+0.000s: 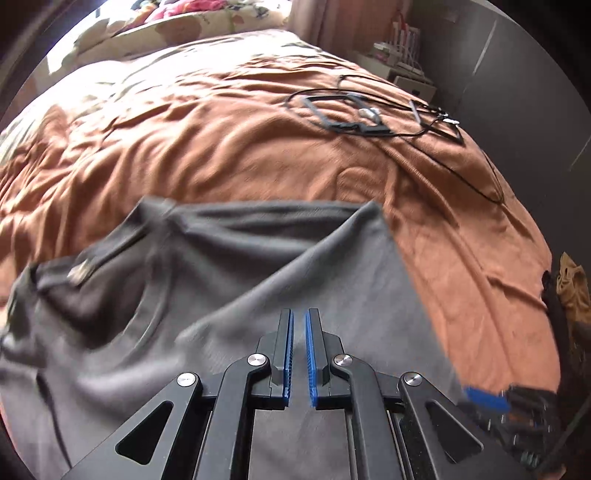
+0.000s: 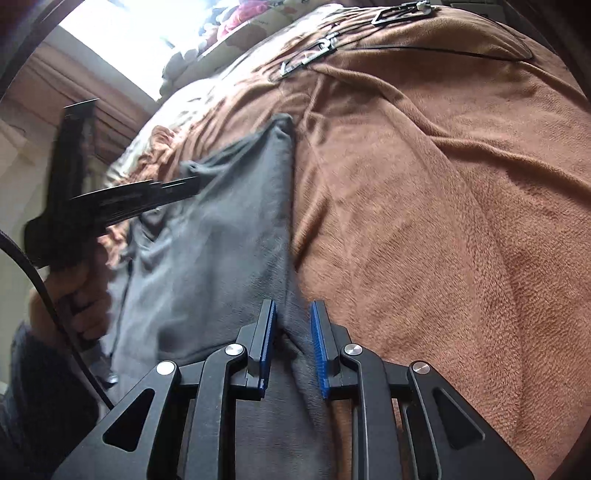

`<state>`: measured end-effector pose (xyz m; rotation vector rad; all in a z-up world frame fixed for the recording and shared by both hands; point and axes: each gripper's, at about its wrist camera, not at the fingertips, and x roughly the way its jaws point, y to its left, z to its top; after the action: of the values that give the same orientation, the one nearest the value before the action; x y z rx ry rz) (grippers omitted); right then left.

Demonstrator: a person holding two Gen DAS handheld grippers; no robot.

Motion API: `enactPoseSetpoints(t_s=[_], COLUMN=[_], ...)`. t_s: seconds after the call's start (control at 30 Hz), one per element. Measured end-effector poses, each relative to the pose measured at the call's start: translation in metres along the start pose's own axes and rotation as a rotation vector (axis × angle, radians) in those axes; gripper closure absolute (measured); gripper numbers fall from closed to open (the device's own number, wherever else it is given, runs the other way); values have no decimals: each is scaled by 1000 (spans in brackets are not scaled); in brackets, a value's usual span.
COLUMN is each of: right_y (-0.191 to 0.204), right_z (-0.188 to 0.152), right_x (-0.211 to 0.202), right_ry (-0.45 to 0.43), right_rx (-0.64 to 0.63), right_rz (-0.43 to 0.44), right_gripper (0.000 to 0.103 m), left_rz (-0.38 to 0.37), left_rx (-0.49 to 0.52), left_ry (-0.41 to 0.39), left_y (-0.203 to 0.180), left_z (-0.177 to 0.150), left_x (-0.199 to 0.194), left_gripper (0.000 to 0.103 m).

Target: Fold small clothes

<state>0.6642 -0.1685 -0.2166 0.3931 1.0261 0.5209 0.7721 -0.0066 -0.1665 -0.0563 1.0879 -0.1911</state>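
Observation:
A dark grey garment (image 1: pixel 229 288) lies spread and wrinkled on the brown blanket (image 1: pixel 221 140). My left gripper (image 1: pixel 299 317) hovers over its near part, its blue pads almost together and nothing seen between them. Seen from the right wrist, the left gripper (image 2: pixel 192 186) reaches in from the left over the garment (image 2: pixel 229 229). My right gripper (image 2: pixel 293 308) is shut on a raised fold at the garment's right edge, where the grey cloth bunches between its pads. From the left wrist, only a blurred blue pad (image 1: pixel 487 400) of the right gripper shows at the lower right.
Black cables and flat black frames (image 1: pixel 369 118) lie on the far right of the bed. Patterned pillows (image 1: pixel 177 29) sit at the head, with a white bedside unit (image 1: pixel 402 70) beyond. A person's hand (image 2: pixel 74 295) holds the left gripper's handle.

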Motion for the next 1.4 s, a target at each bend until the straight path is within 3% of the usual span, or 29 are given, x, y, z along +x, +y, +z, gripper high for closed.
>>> enactPoseSetpoints(t_s=[0.13,0.27,0.43,0.53,0.6,0.8,1.13,1.27,1.4], right_y=[10,20,34,46,54,75,104,108,110], right_z=[-1,-9,-28,-41,-47,-73,-126,-147,-165], right_x=[-10,-26,-66,-91,-110,-176,-252,-274,-296], right_ry=[-1,-22,-80,-81,-93,-151,-187,-187,-200], right_rx=[-32,-50,-64,-89,-100,-122,-177,-191,-207], right_rz=[-48,-49,-49,-62,-75,-126,-170,-165,-140], right_gripper=[86,85,44,25,19,0,0,0,0], left_rz=[20,34,55,43,29,21,42,33,79], left_rx=[-36,-75,-109,-126,-134,-177,-219,-248,-255], left_ry=[6,-21,-74,-97,-117,-191,-300,-309,-306], left_y=[20,33,42,44,46,48,51,54,57], left_z=[-27,-51,-85,-104,-115,-155,-226,-259,-294], left_x=[-28,-62,-115,-145,-163,-222,-303,-328,-356], left_gripper=[92,68,43,31,20,4,3,3,3])
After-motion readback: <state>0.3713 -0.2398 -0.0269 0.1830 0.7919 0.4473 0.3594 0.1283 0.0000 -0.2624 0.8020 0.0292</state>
